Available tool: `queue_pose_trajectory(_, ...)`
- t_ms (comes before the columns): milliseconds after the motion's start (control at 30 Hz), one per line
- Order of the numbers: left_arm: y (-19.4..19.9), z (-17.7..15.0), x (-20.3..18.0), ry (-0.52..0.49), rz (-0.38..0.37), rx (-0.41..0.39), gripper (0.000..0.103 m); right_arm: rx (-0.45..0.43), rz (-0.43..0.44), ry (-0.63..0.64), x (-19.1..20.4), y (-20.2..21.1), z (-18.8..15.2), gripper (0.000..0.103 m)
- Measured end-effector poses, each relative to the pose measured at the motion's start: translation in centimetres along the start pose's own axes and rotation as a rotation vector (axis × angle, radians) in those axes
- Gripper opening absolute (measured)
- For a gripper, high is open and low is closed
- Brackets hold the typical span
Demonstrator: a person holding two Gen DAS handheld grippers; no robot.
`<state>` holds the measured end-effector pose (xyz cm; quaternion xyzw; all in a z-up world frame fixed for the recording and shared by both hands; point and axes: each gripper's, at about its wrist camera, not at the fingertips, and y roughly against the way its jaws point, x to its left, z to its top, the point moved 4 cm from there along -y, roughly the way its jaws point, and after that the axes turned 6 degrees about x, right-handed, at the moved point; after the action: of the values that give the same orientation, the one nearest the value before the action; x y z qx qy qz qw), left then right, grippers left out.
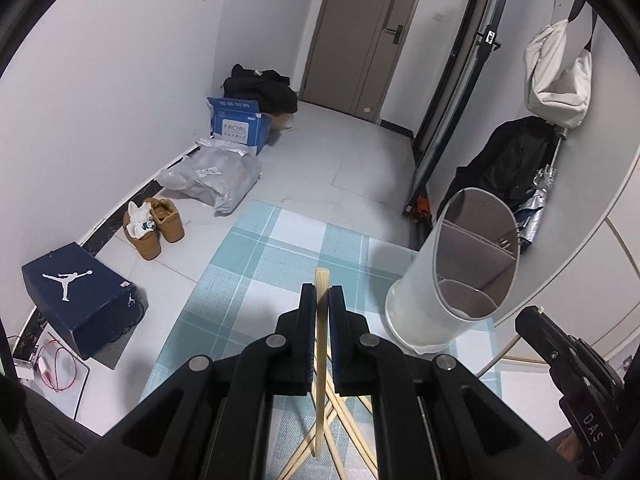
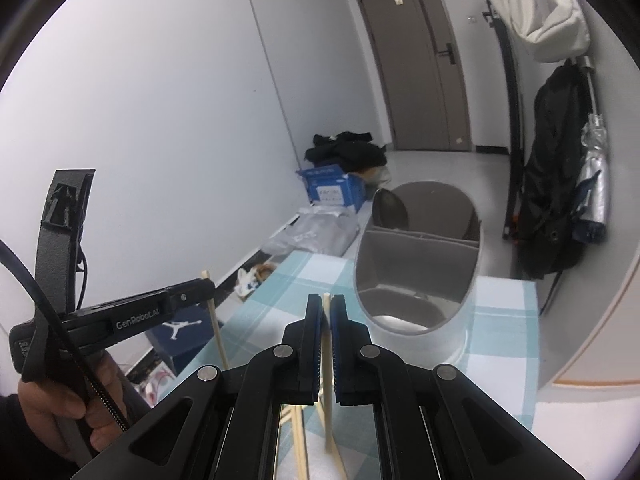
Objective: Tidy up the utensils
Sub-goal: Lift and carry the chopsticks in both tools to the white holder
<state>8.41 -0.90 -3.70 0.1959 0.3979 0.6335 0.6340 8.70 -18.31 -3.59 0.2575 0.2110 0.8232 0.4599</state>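
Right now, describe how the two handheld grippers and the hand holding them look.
Both are matte black plastic. The left gripper and the right gripper have flat parallel fingers with blue pads and silver round pivot pins. Seen from the right wrist camera, the left one carries white "GenRobot.AI" lettering, with a black strap and cable trailing beside it. The person's left hand shows a dark sleeve.

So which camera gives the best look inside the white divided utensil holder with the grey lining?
The right wrist view: the white divided utensil holder faces that camera nearly head-on, so its grey divider and compartments show. In the left wrist view the holder leans toward the right edge and its opening is seen obliquely, so less of the inside shows.
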Motion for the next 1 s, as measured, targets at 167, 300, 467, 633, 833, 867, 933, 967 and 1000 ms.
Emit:
queue_pose_trajectory(167, 1.4, 0.3, -0.8, -0.031, -0.031, 0.006, 0.003, -0.026, -0.031, -0.011, -0.1, 1.1, 0.3, 0.004)
queue_pose_trajectory(300, 3.0, 1.0, -2.2, -0.067, -0.071, -0.017, 0.003, -0.058, -0.042, -0.033, -0.6, 2.3, 0.9, 0.004)
queue_pose_trajectory(467, 5.1, 2.7, -3.5, -0.076, -0.108, -0.059, 0.003, -0.089, -0.04, -0.066, -1.5, 3.8, 1.7, 0.004)
queue_pose_trajectory(633, 7.4, 5.2, -5.5, -0.1, -0.173, -0.124, 0.003, -0.121, -0.042, -0.083, -2.2, 5.2, 3.5, 0.004)
queue_pose_trajectory(833, 8.4, 8.8, -7.4, -0.086, -0.241, -0.181, 0.003, -0.183, -0.063, -0.077, -3.2, 7.2, 7.6, 0.004)
queue_pose_trajectory(867, 8.2, 9.4, -7.7, -0.081, -0.254, -0.183, 0.003, -0.19, -0.063, -0.079, -3.4, 7.5, 8.1, 0.004)
queue_pose_trajectory(933, 7.6, 10.2, -8.2, -0.069, -0.283, -0.161, 0.003, -0.216, -0.071, -0.08, -4.0, 8.1, 10.0, 0.004)
queue_pose_trajectory(967, 6.9, 10.9, -8.5, -0.051, -0.302, -0.14, 0.003, -0.224, -0.074, -0.078, -4.2, 8.3, 10.6, 0.004)
queue_pose_trajectory(1000, 6.6, 11.0, -8.7, -0.041, -0.311, -0.132, 0.003, -0.233, -0.078, -0.075, -4.4, 8.4, 11.2, 0.004)
